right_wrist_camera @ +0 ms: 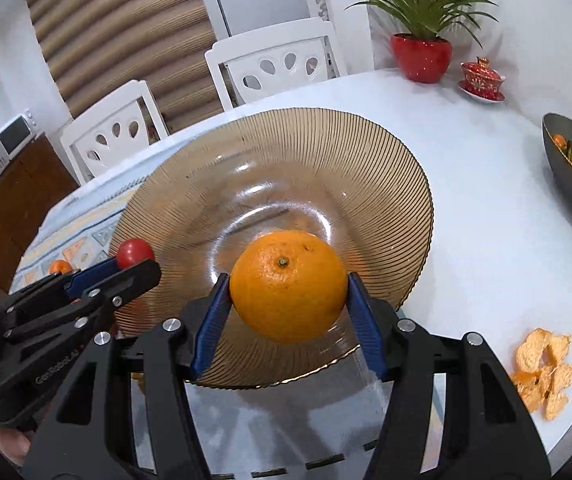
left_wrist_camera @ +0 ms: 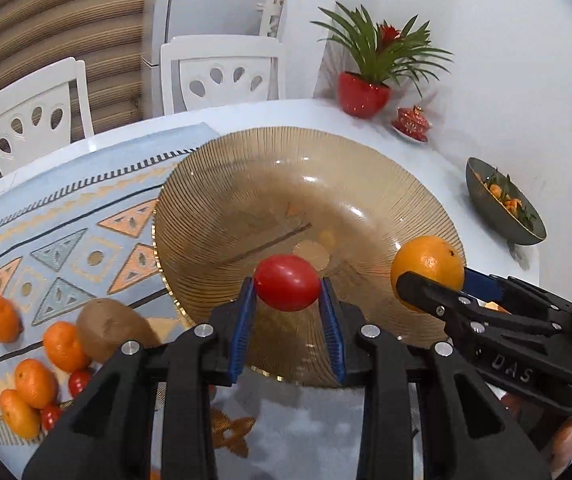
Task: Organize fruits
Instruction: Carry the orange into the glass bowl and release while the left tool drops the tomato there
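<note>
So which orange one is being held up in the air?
The big orange, pinched in the right hand-held gripper over the glass bowl. The smaller mandarins all lie on the patterned cloth, untouched.

Both grippers are made of shiny black plastic. The left gripper (left_wrist_camera: 287, 292) has two thick black arms that fork like tree branches, with round silver screws at the joints. Its two fingers (left_wrist_camera: 244, 322) are lined with bright blue pads that have tiny ridges, like a comb. The right gripper (right_wrist_camera: 288, 312) looks just the same: black forked arms, silver screws, blue ridged pads. On the right gripper's side, seen from the left camera, raised letters spell "DAS". On the left gripper's side, seen from the right camera, there is small pale writing, too blurry to read well. Each one has a chunky black body behind the fingers.
</note>
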